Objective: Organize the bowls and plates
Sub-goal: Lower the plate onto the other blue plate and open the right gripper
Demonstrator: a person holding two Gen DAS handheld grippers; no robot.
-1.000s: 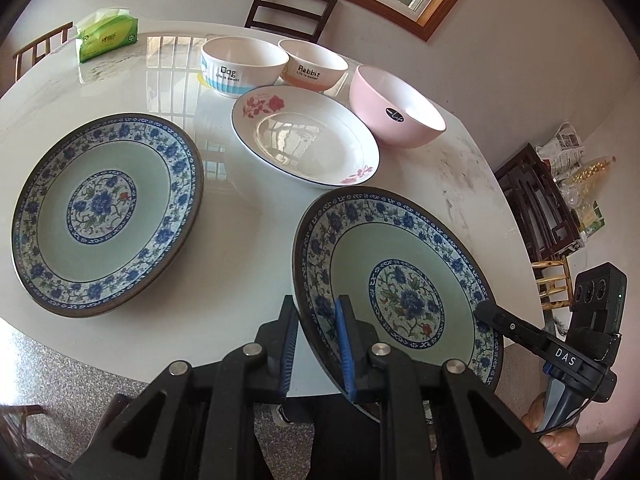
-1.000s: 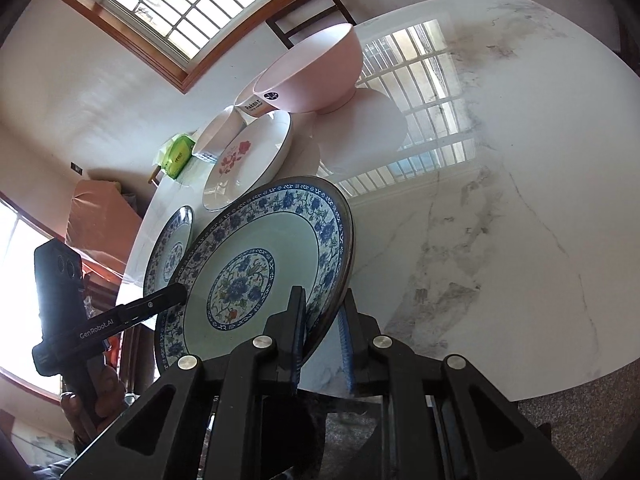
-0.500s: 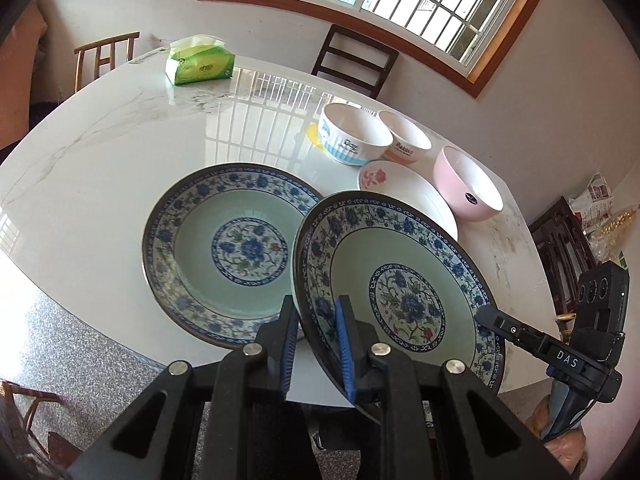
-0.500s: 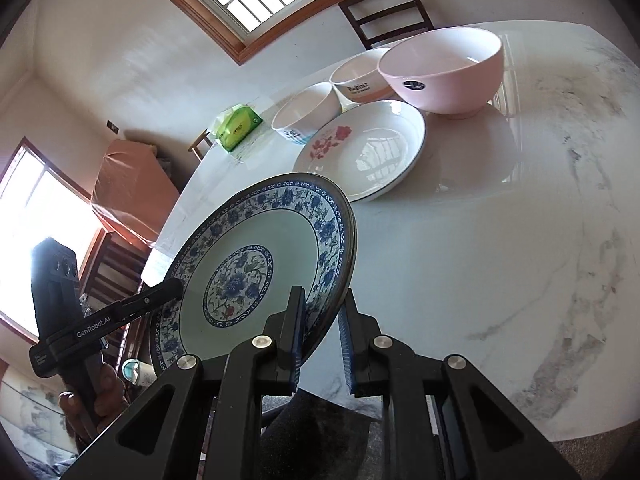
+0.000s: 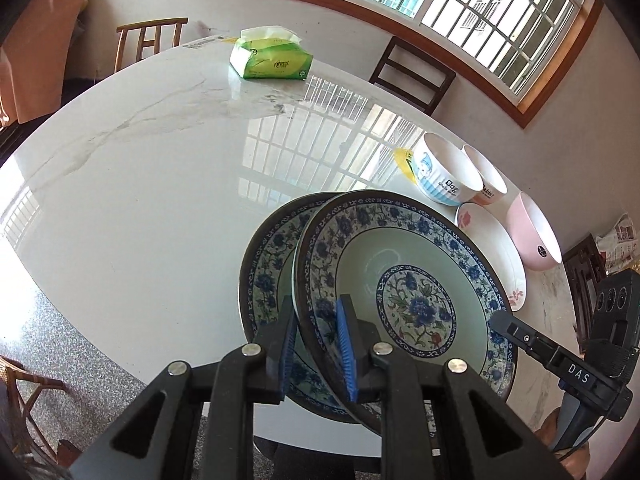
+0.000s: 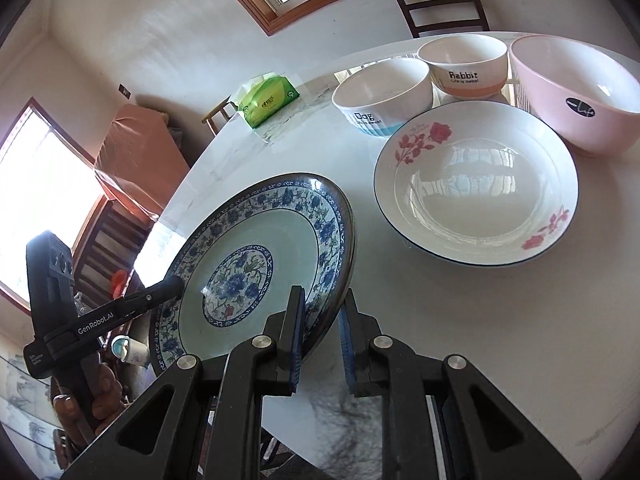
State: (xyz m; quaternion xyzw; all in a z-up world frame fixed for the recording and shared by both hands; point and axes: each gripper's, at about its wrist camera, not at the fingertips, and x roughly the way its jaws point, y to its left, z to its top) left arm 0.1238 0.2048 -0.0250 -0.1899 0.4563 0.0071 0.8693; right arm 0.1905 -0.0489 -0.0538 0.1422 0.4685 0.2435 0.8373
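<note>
Two hand-held grippers, upper blue plate (image 5: 408, 280) hiding lower plate (image 5: 268, 264)

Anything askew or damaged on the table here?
No damage or spills. Only the held blue floral plate sits tilted, offset over the matching plate below; left tongs and right tongs both straddle its rim.

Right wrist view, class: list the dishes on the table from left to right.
Blue floral plate → Dog bowl → Rabbit bowl → pink bowl. The rose plate spans several of these, so it is left out.
</note>
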